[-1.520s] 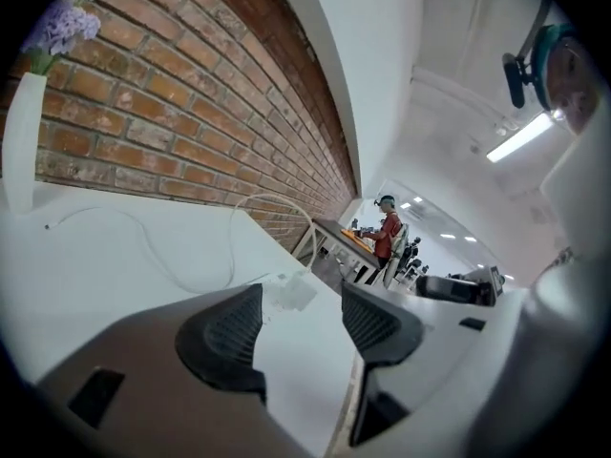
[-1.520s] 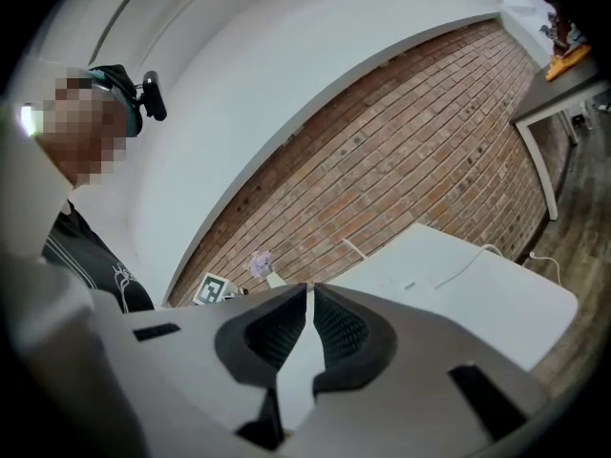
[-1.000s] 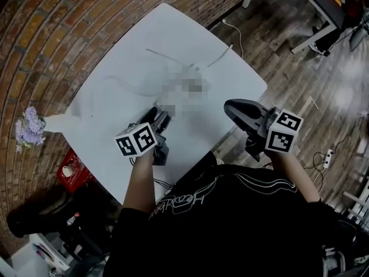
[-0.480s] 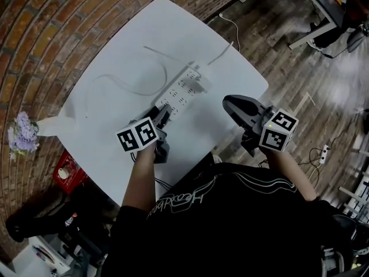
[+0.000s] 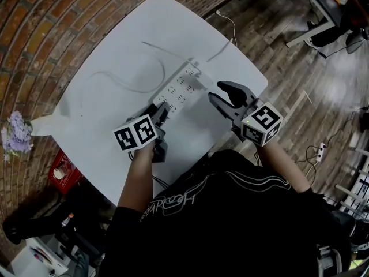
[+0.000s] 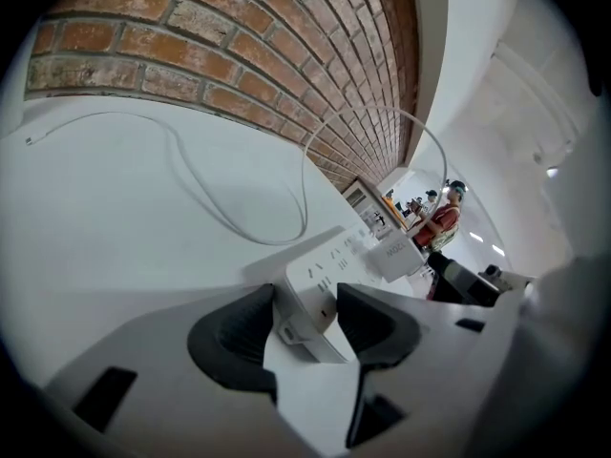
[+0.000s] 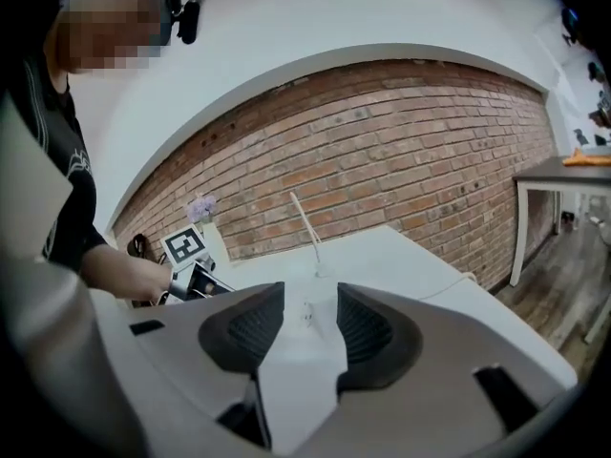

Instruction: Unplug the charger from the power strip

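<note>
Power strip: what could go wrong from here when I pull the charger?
The left gripper, jaws just closed further, holds only the near end of the power strip; the charger sits at the far end, so a pull may tilt or slip the strip. The right gripper, jaws just opened and empty, could snag the white cable by the charger.

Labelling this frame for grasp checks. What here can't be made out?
- Left gripper: jaws, just closing, straddle one end of the power strip; whether the pads press it is unclear in the left gripper view.
- Charger prongs: hidden under its body in the left gripper view; too small in the head view.
- Charger's print: too small and blurred, left gripper view.
</note>
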